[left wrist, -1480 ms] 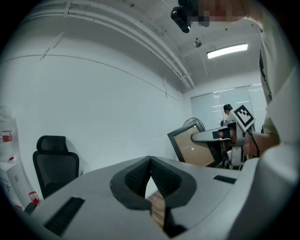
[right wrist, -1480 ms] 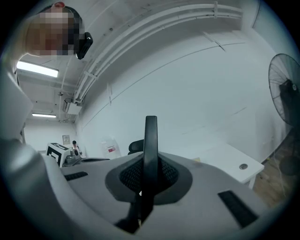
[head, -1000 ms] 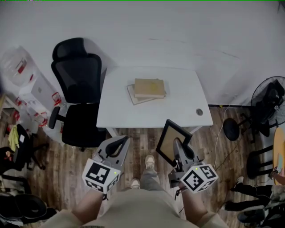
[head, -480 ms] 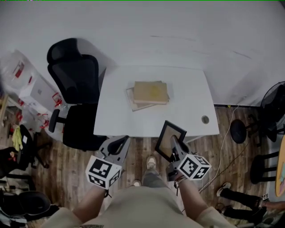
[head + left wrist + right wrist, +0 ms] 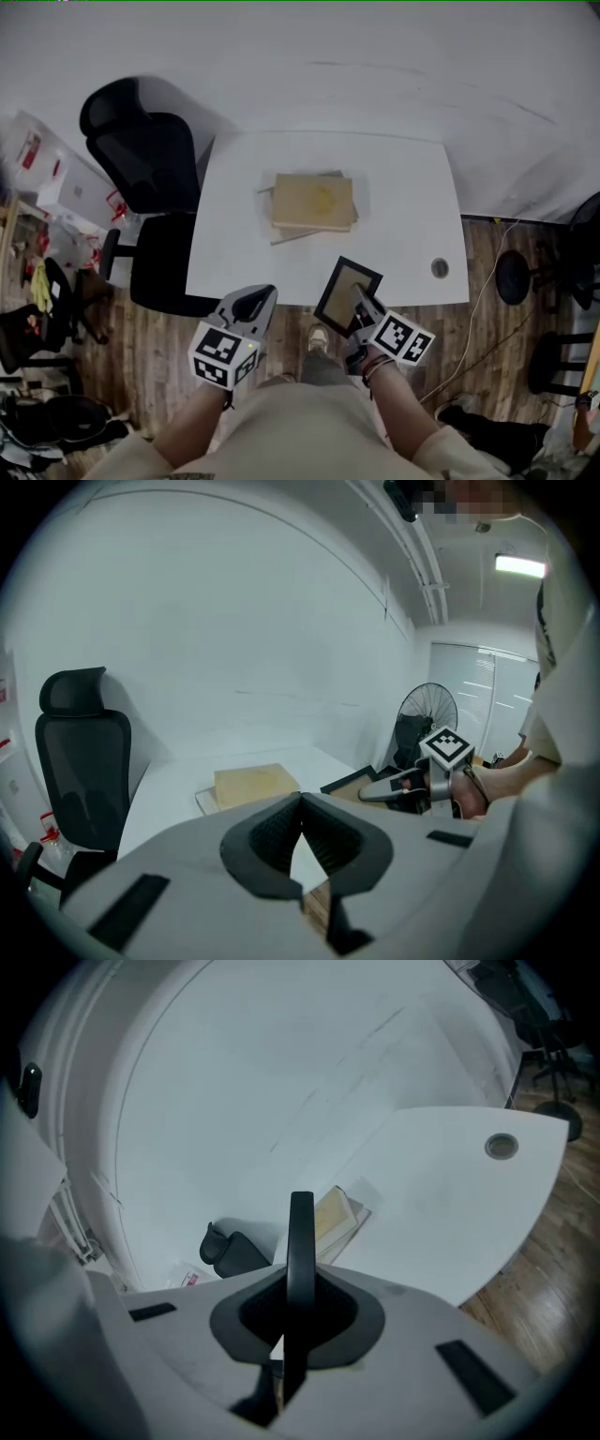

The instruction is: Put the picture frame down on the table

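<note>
Our right gripper (image 5: 362, 304) pinches the picture frame (image 5: 345, 292) by its edge. The frame sits tilted just ahead of it, over the near rim of the table (image 5: 412, 216). Our left gripper (image 5: 253, 302), beside it, has its jaws pressed together. A stack of books (image 5: 314, 201) lies farther ahead.

One frame (image 5: 345, 292), two books (image 5: 314, 202) (stacked), one chair (image 5: 141, 173)

grey left gripper (image 5: 254, 299) and right gripper (image 5: 361, 301) carry black-and-white marker cubes (image 5: 224, 354).
</note>
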Available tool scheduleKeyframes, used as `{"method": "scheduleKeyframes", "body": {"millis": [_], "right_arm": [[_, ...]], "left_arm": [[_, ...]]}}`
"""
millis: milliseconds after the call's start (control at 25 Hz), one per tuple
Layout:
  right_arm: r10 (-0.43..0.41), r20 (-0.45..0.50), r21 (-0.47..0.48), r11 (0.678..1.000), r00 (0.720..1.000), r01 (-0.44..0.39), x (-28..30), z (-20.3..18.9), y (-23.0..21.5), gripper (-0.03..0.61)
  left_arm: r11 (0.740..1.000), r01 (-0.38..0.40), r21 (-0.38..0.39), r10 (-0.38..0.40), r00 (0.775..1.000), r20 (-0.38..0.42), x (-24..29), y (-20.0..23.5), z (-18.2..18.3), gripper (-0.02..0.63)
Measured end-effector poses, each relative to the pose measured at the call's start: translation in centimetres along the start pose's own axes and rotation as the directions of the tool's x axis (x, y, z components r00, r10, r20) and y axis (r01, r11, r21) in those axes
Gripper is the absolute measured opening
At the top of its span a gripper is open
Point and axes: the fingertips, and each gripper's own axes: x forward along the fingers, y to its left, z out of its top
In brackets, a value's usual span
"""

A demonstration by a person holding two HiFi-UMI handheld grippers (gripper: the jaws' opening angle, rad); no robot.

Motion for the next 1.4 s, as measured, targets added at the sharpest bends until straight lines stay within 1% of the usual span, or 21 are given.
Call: {"method": "scheduleKeyframes", "body": {"millis": [280,440,600,840,1000,1120,1160,1280,1400], "right_arm": [[-0.043,-0.086,0.064,0.997,0.995,0.049,4.4,-0.1,-4.1,0.034],[-0.062,-0.117,0.134,0.988,0.991,0.077,6.4,-0.2,-6.2,0.034],[-0.091,-0.122,0.226,0.967,0.988,0.117,7.8,-0.3,-7.9,0.034],[-0.146,-0.111,0.304,0.937,0.983,0.174,9.5,-0.5,-9.9,0.034],[-0.193,-0.107,0.362,0.906,0.975,0.219,10.3,-1.2,-11.0,0.034],[-0.198,-0.108,0.421,0.879,0.974,0.225,11.2,-1.8,-11.2,0.034],[-0.199,-0.105,0.426,0.877,0.974,0.224,11.4,-2.0,-11.2,0.034],[-0.227,-0.084,0.386,0.89,0.97,0.242,12.1,-2.3,-11.1,0.034],[-0.23,-0.08,0.384,0.891,0.97,0.243,13.1,-2.7,-10.8,0.034]], "left_arm": [[0.996,-0.077,-0.055,0.072,0.994,-0.088,3.1,1.9,-2.0,0.021],[0.993,-0.099,-0.064,0.092,0.99,-0.11,5.1,2.8,-2.4,0.021],[0.992,-0.106,-0.075,0.095,0.987,-0.131,6.6,3.4,-2.9,0.021],[0.989,-0.115,-0.096,0.098,0.982,-0.159,8.1,4.1,-4.2,0.021],[0.986,-0.117,-0.118,0.094,0.979,-0.182,8.4,4.4,-5.2,0.021],[0.986,-0.111,-0.128,0.084,0.976,-0.199,8.7,4.7,-5.8,0.021],[0.986,-0.107,-0.13,0.079,0.976,-0.203,8.8,4.8,-5.9,0.021],[0.988,-0.084,-0.133,0.054,0.975,-0.213,9.0,5.2,-6.4,0.021],[0.989,-0.066,-0.131,0.035,0.973,-0.226,9.0,5.8,-7.0,0.021]]}}
